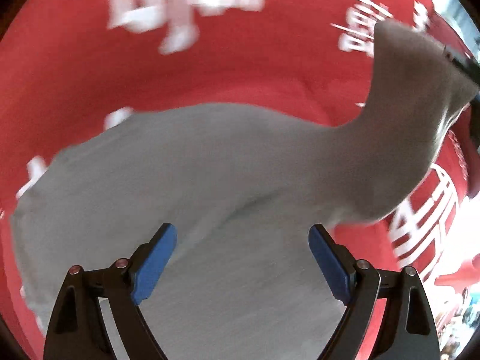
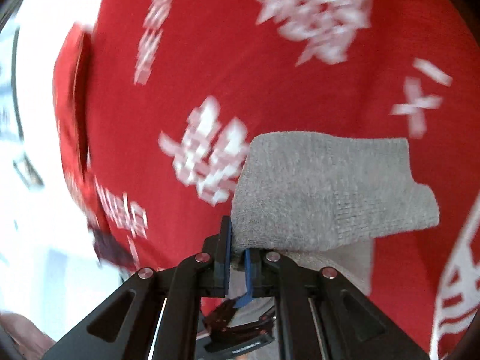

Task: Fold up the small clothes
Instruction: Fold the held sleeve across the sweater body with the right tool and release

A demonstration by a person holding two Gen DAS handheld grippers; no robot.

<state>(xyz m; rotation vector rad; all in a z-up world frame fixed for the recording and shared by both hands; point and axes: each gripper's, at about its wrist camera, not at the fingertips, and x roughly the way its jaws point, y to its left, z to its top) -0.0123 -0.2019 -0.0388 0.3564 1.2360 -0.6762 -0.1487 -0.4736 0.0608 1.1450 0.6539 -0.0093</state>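
Note:
A small grey cloth lies on a red cloth with white characters. My left gripper is open just above the grey cloth, with nothing between its blue pads. One end of the grey cloth is lifted at the upper right, held by the right gripper's black finger. In the right wrist view my right gripper is shut on the edge of the grey cloth, which hangs folded over itself ahead of the fingers. The left gripper shows below it.
The red cloth covers the whole work surface. Its edge and a bright floor area show at the left of the right wrist view. Both views are blurred by motion.

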